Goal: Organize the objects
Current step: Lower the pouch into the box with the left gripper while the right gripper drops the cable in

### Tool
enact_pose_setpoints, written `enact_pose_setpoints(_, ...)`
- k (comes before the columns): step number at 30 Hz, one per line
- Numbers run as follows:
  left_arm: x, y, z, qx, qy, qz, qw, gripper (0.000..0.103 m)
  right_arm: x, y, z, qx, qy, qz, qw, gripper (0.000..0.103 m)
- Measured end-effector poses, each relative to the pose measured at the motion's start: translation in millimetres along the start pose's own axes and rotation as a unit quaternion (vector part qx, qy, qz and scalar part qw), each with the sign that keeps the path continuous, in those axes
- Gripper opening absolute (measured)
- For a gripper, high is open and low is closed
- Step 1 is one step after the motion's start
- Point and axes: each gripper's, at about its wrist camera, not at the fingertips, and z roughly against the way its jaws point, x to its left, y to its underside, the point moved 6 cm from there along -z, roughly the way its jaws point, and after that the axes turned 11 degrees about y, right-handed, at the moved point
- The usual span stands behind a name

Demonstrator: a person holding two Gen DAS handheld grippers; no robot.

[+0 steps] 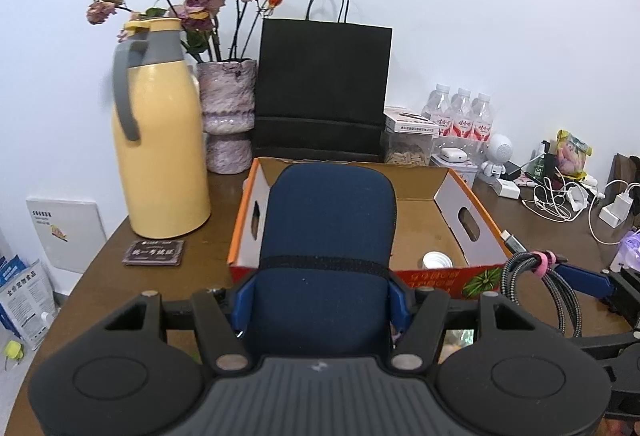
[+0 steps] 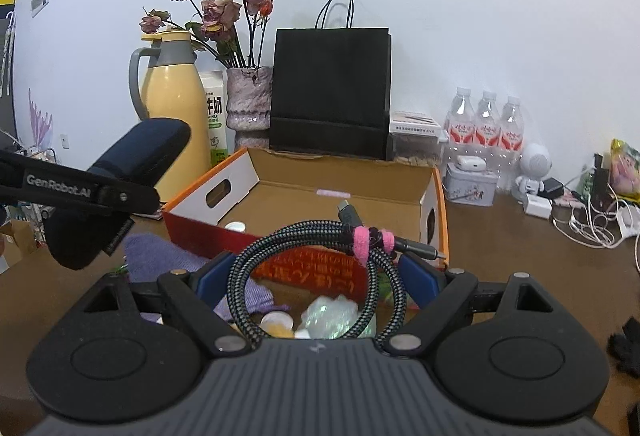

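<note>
Carry step under way—the left gripper (image 1: 320, 300) clamps a navy case (image 1: 328, 236), the right gripper (image 2: 320, 276) pinches a coiled cable (image 2: 316, 276)—next, lowering both into the cardboard box (image 2: 344, 187).

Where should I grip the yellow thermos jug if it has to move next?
Take the yellow thermos jug by its grey handle, coming from the left, where the handle juts out clear of the body. The jug stands upright; the vase crowds its right side, and the smooth, wide body looks too broad for the jaws.
</note>
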Motion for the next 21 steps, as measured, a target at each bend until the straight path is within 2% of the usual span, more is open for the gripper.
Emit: enact_pose_setpoints(21, 22.0, -44.3, -116.9, -0.008, -0.004, 0.013, 0.9999, 0.062, 15.3, -32.8, -125.8, -0.021, -0.021, 0.028, 0.999, 0.089)
